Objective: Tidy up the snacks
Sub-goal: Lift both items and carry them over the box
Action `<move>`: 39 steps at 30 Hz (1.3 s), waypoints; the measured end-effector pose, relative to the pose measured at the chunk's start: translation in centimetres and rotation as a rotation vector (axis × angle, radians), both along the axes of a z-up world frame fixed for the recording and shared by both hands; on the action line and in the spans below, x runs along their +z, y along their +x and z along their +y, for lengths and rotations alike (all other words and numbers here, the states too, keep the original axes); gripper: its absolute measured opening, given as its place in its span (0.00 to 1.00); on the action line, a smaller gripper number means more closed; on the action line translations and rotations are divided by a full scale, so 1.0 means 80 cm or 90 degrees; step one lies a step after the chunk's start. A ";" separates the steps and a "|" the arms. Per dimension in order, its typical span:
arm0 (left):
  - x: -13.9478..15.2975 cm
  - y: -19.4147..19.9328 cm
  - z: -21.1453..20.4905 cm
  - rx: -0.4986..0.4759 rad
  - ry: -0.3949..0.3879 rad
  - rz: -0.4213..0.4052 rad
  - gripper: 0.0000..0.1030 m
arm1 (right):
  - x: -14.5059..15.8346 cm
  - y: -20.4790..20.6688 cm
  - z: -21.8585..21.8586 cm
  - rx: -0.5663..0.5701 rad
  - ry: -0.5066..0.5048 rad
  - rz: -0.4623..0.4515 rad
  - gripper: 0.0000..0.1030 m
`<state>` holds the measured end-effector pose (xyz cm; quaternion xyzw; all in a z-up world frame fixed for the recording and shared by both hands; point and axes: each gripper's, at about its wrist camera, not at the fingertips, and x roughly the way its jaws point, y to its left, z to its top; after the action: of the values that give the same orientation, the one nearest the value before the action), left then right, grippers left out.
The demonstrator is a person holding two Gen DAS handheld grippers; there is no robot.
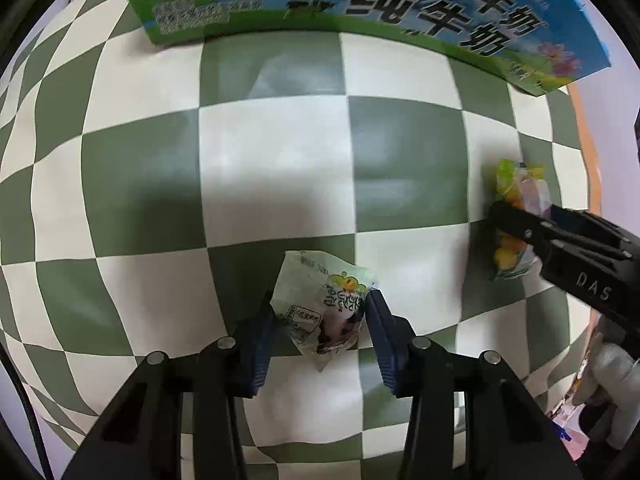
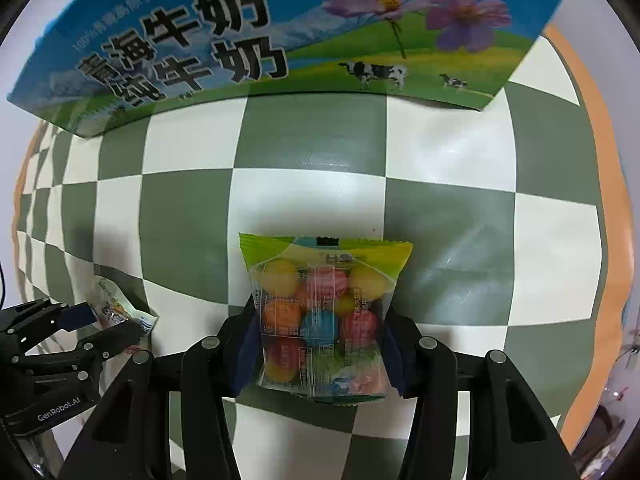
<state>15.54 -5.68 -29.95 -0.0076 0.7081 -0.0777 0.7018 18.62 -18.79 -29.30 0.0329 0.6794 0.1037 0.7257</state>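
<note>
Left wrist view: the left gripper (image 1: 320,312) is pointing down at the checked cloth (image 1: 272,184), w/ jaws drawn in narrow and clenching on a small pale packet (image 1: 320,304). Both blue pads (image 1: 380,340) are pressing the packet's sides; the packet is sitting between the tips, its crumpled top edge poking out beyond them, toward the milk box (image 1: 400,4). Can't tell if the packet is touching the cloth or hanging just above it. At right in the same view, the right gripper (image 1: 516,228) is coming in from the edge, its dark fingers lying across a candy bag (image 1: 516,184); the bag is showing above and below the fingers. The two packets are well apart, w/ bare cloth between.

Right wrist view: the right gripper (image 2: 320,340) is pointing down, jaws pulled in and grasping the candy bag (image 2: 320,304) by its side edges. The bag is sitting squarely between the pads, green seal end reaching out past the tips, coloured balls showing thru the clear film. The bag's lower end is tucked back between the fingers. The milk box (image 2: 280,40) is lying across the top of the view, apart from the bag. At lower left, the left gripper (image 2: 108,320) is holding the small packet (image 2: 116,308) pinched between its fingers, near the cloth's (image 2: 448,148) edge.
</note>
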 end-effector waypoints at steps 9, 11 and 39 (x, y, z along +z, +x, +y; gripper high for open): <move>-0.026 0.036 0.005 -0.028 -0.014 0.045 0.53 | 0.004 -0.011 0.002 -0.003 0.023 0.018 0.53; -0.024 0.037 0.009 -0.014 -0.018 0.044 0.50 | 0.001 -0.014 0.004 0.001 0.020 0.017 0.53; 0.039 0.055 0.025 -0.010 -0.038 0.026 0.36 | 0.006 -0.015 -0.011 -0.009 0.085 0.008 0.53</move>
<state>19.90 -3.68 -26.83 -0.0240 0.7195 -0.1041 0.6862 17.40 -19.63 -28.79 0.0866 0.6751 0.1433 0.7184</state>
